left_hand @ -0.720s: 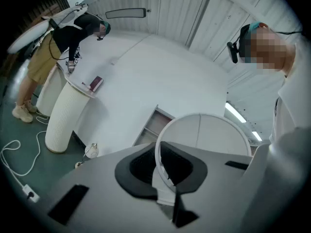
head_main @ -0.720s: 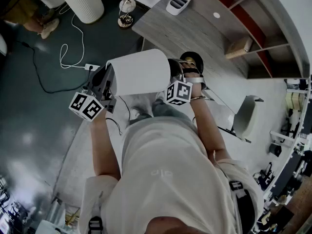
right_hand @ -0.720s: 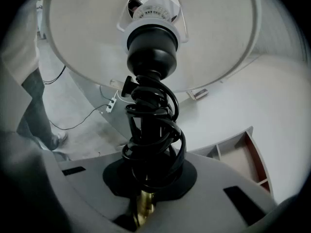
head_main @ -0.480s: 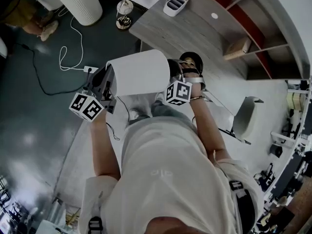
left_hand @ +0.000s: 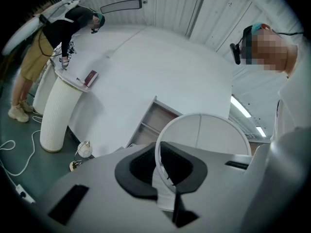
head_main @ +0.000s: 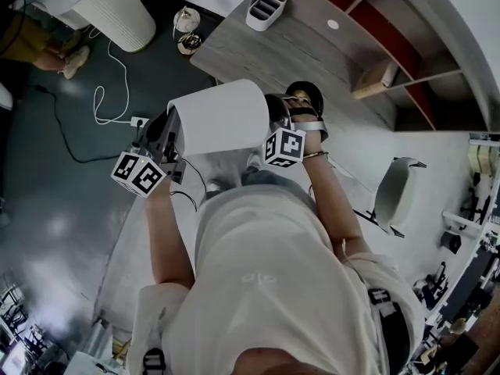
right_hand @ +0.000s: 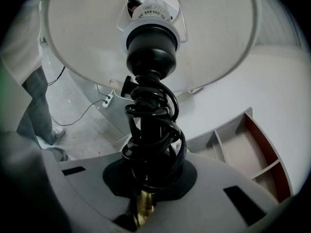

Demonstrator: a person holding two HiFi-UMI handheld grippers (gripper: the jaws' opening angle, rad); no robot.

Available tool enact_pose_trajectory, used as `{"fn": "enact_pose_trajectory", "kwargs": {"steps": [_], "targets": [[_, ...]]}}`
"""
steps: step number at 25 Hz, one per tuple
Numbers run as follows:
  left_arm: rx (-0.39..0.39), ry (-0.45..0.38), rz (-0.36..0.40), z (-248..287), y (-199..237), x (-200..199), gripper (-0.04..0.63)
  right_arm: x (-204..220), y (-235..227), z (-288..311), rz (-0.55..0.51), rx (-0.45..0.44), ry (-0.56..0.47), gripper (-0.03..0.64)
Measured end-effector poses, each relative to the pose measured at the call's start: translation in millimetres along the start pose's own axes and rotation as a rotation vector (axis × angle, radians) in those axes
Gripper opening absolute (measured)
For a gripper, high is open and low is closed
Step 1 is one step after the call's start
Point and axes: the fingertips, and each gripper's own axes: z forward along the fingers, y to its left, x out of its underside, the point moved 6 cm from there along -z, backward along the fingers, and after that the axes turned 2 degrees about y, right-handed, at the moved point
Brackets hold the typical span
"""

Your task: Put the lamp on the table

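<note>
I carry the lamp off the floor, lying roughly level in front of the person's body. Its white drum shade (head_main: 221, 118) points left and its dark base (head_main: 306, 100) points right. My left gripper (head_main: 168, 137) is shut on the shade's thin rim (left_hand: 204, 125), which runs between the dark pads (left_hand: 141, 166). My right gripper (head_main: 278, 119) is shut on the lamp's stem (right_hand: 142, 208), brass where the jaws hold it and wound with black cord (right_hand: 151, 130) above. The shade's inside and the bulb socket (right_hand: 150, 33) fill the right gripper view. The grey wooden table (head_main: 258, 53) lies just beyond the lamp.
A white slotted organizer (head_main: 266, 10) stands on the table's far end. Shelves with red backs (head_main: 383, 61) run behind it. A white ribbed pedestal (head_main: 109, 6), a small lamp (head_main: 186, 31) and a cable with power strip (head_main: 125, 116) are on the dark floor at left. A chair (head_main: 394, 190) stands right.
The table, organizer and floor items have slid left in the head view as the person shifts. The lamp stays held the same way in both grippers.
</note>
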Motion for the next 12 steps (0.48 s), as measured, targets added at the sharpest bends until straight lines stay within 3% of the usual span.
{"fn": "enact_pose_trajectory", "kwargs": {"steps": [12], "targets": [[-0.025, 0.040, 0.026, 72, -18, 9, 0.037, 59, -27, 29, 0.053, -0.025, -0.031, 0.057]]}}
